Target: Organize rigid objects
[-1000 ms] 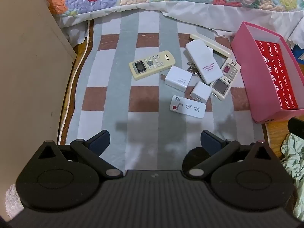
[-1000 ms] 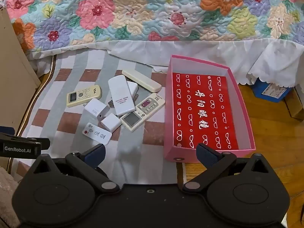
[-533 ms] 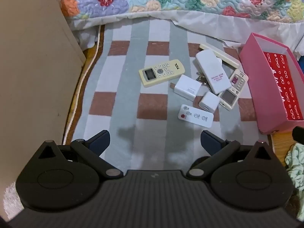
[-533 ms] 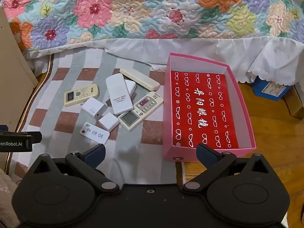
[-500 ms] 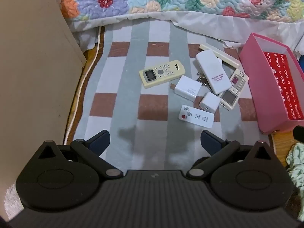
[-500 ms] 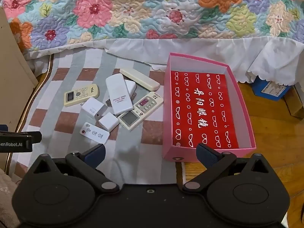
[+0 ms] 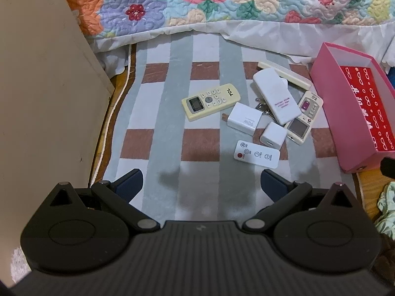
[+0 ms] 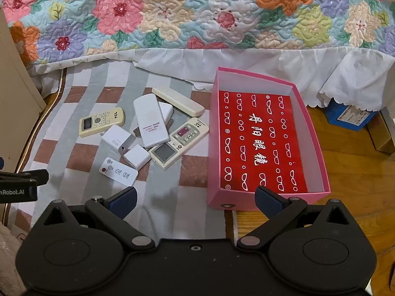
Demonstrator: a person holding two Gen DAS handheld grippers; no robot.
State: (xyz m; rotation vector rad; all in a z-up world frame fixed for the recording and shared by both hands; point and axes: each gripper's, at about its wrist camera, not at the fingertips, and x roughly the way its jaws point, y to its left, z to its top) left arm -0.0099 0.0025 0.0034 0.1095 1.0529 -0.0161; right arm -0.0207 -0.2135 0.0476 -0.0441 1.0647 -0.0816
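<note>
2 views, taken 1 after the other.

Left wrist view
- Left gripper (image 7: 201,181): spread wide, grasping nothing, hovering over the striped rug (image 7: 160,113).
- Pile: near 1 o'clock from the gripper; TCL remote (image 7: 210,101), big charger (image 7: 244,119), small charger (image 7: 273,138), flat remote (image 7: 256,154), white remote (image 7: 276,95), grey-screen remote (image 7: 303,120) and cream bar (image 7: 284,75).
- Handling: probably all light, stiff, smooth plastic; slippery on broad faces, so pinch across the narrow width at mid-length.
- Flat remote: lies alone and closest, likely the easiest pick, but thin, so fingers must reach the rug.
- Pink box (image 7: 330,91): at 2 o'clock, its far side cut off by the frame.
- Hard to read: small metal bits, perhaps keys, under the white remote.

Right wrist view
- Right gripper (image 8: 195,197): released, nothing between its fingers, low at the rug's near edge.
- Pink box (image 8: 313,133): at 12 to 1 o'clock, holding none of the pile's items, red printed floor showing.
- Pile: at 10 to 11 o'clock, beside the box and not touching it.
- Overlaps: white remote (image 8: 151,120) rests on another white item whose shape is mostly covered, and overlaps the grey-screen remote (image 8: 179,142).
- Cut off: the left gripper (image 8: 23,176) shows only partly at 9 o'clock.
</note>
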